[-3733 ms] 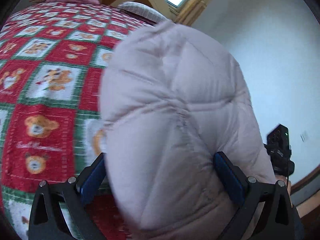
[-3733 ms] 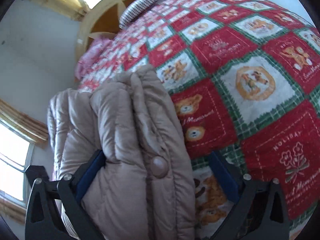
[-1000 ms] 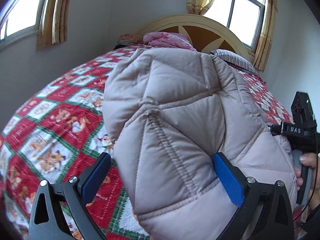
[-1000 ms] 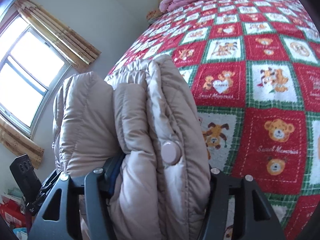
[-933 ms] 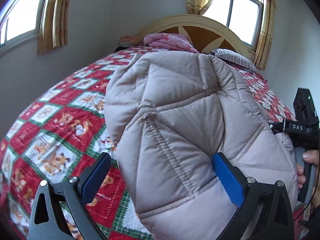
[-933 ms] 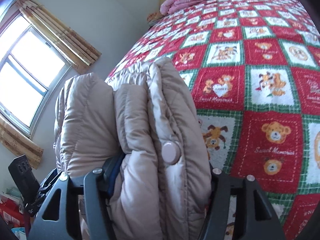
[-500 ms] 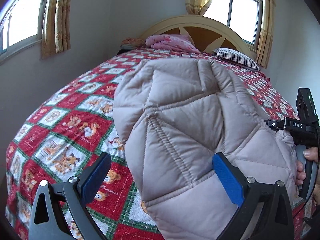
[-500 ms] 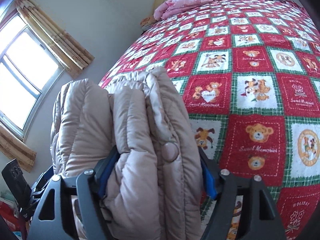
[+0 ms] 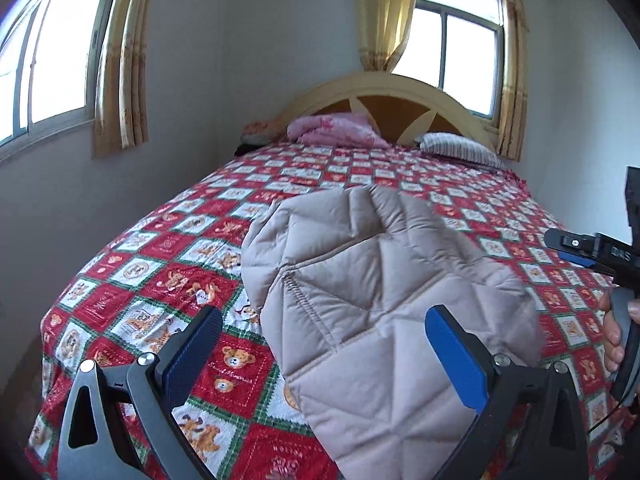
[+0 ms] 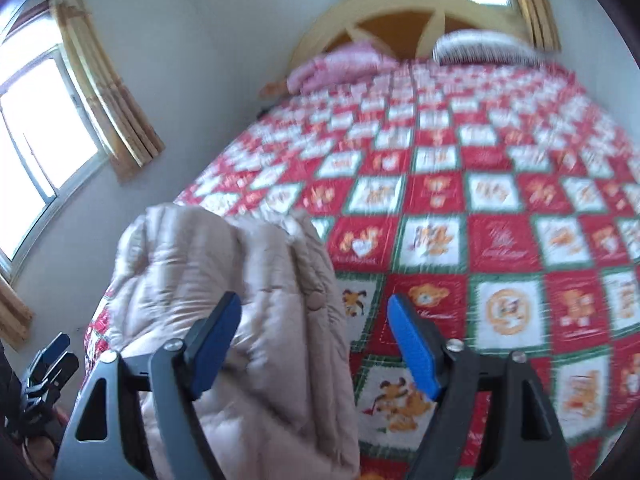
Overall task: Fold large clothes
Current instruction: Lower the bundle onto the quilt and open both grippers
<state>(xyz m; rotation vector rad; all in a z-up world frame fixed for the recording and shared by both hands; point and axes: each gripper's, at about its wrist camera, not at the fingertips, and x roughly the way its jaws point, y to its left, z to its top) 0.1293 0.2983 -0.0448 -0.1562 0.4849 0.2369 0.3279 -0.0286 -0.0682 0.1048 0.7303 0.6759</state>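
Your left tongs stand wide apart. The folded beige quilted jacket lies on the bed between and beyond them, nearer the right pad; whether that pad touches the fabric cannot be told. The left pad is clear of it, over the red, green and white bear-patterned quilt.

Your right tongs have just been opening and stand apart. The jacket sits between them toward the left pad, its stacked edges and one round snap button facing you. The right pad is well clear of the cloth, with quilt showing in the gap. This view is motion-blurred.

In the left view, your right hand on its grip shows at the right of the tongs. In the right view, the other tool shows low at the left edge.

Beyond both tongs: a pink bundle and a striped pillow against the arched headboard, with curtained windows behind.
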